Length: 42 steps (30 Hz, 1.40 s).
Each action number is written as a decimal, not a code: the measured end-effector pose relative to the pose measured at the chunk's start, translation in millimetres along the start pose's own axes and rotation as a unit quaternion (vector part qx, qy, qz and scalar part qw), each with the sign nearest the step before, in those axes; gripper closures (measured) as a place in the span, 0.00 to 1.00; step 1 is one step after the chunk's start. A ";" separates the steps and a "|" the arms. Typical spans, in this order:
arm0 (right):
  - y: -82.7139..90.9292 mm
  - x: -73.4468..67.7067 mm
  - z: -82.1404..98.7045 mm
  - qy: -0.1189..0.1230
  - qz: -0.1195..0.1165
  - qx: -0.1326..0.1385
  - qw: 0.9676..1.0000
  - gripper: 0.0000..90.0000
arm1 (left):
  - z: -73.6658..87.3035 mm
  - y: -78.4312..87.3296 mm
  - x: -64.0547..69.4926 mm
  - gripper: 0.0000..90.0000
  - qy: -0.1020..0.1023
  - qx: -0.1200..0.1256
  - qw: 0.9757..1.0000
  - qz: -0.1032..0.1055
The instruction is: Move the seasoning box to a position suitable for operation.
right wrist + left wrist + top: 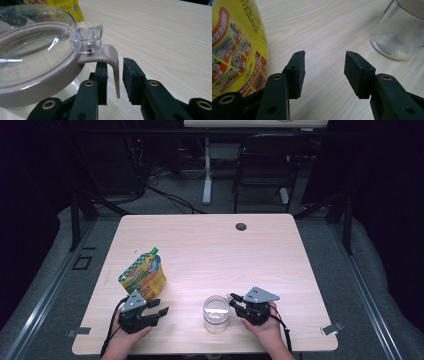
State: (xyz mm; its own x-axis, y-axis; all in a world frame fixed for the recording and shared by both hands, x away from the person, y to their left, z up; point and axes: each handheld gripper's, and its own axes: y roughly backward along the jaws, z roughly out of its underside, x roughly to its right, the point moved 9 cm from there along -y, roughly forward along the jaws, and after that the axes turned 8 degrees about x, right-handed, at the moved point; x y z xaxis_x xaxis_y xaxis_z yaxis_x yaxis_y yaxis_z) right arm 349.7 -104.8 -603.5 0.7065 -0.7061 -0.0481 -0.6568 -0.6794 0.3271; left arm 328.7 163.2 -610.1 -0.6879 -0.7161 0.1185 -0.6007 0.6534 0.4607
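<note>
On the pale wooden counter (210, 250), the clear glass jar (216, 314) stands; right gripper (113, 75) fingers narrowly flank its beige lid latch (113, 67), gap showing; left gripper (324, 70) fingers wide, empty, beside the yellow spouted pouch (143, 274)

On my worktop (210, 245) I count one glass jar (216, 314), one yellow pouch (143, 274), and two hand-held grippers, left (159, 307) and right (234, 300).
</note>
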 end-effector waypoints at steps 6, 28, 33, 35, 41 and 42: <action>-1.8 1.3 1.2 0.002 0.000 -0.004 1.000 0.87 | 0.5 -0.3 0.1 0.57 0.000 -0.002 1.000 0.003; -4.0 -1.4 0.0 0.033 0.030 -0.007 0.999 0.95 | 0.5 -0.5 -0.1 0.57 -0.001 -0.003 1.000 0.002; -5.2 -2.0 -0.3 0.035 0.041 -0.002 0.999 0.95 | 0.1 -1.1 0.5 0.57 0.000 0.000 1.000 0.003; -5.6 -2.4 -0.8 0.035 0.043 0.000 0.998 0.95 | -0.1 -1.3 0.8 0.57 0.000 0.000 1.000 0.003; -5.9 -2.6 -2.2 0.032 0.049 0.008 0.998 0.95 | 0.0 -2.1 1.5 0.57 0.000 0.000 1.000 0.004; -5.9 -2.2 -2.3 0.028 0.051 0.010 0.998 0.95 | 0.0 -2.1 1.5 0.57 0.000 0.000 1.000 0.004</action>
State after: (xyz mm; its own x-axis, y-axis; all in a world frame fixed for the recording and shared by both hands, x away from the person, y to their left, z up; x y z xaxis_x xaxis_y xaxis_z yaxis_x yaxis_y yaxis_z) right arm 352.7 -98.7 -603.2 0.6495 -0.7594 0.0383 -0.7304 -0.6091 0.3091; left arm 328.9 160.7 -610.9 -0.6922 -0.7112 0.1230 -0.5954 0.6590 0.4596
